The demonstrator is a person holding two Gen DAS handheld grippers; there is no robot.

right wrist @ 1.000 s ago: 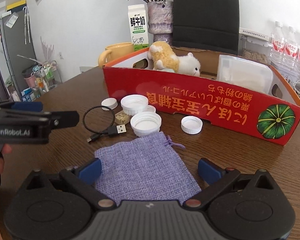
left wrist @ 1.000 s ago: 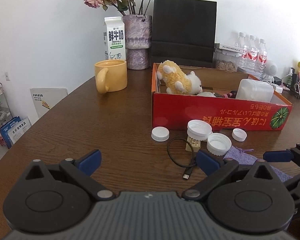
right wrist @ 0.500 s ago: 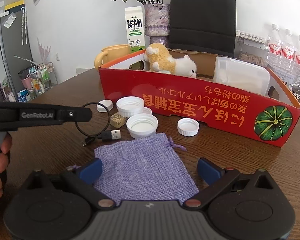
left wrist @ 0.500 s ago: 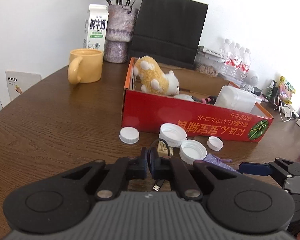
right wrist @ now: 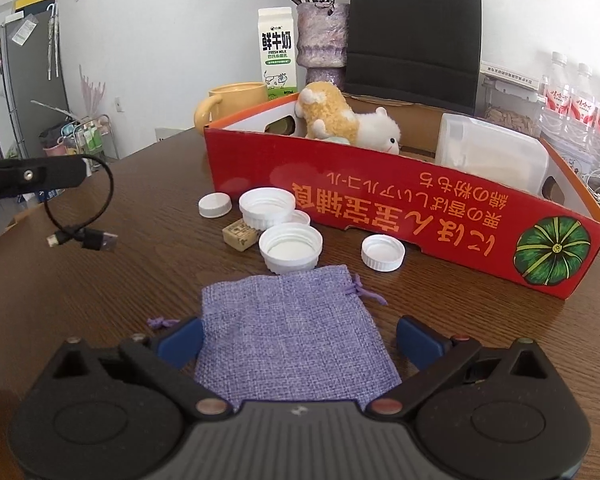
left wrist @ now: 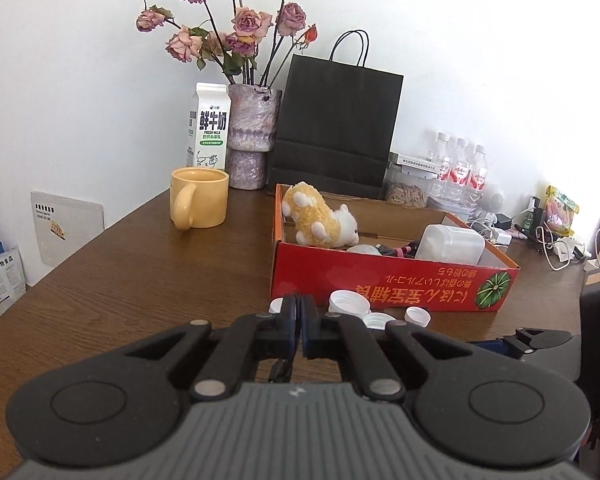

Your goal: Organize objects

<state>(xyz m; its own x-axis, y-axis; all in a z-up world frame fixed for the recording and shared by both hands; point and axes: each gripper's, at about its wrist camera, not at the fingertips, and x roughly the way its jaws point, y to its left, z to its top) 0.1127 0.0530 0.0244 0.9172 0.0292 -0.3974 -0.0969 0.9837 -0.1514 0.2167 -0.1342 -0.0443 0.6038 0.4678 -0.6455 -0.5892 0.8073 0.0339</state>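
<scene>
My left gripper [left wrist: 299, 322] is shut on a black USB cable [right wrist: 85, 216] and holds it in the air above the table; in the right wrist view the cable loop hangs below the left gripper [right wrist: 76, 170]. My right gripper [right wrist: 298, 338] is open, low over a purple cloth pouch [right wrist: 296, 330] that lies flat between its fingers. Several white lids [right wrist: 290, 246] and a small wooden block [right wrist: 240, 234] lie in front of the red cardboard box [right wrist: 400, 208]. The box holds a plush toy [right wrist: 340, 122] and a clear plastic container [right wrist: 492, 156].
A yellow mug [left wrist: 198, 202], a milk carton [left wrist: 209, 132], a vase of dried roses [left wrist: 252, 140] and a black paper bag [left wrist: 336, 128] stand behind the box. Water bottles [left wrist: 460, 172] and chargers crowd the far right. The wooden table [left wrist: 120, 272] runs left.
My left gripper closed on the USB cable and lifted it off the table, rising and tilting up. The right gripper stayed open over the pouch.
</scene>
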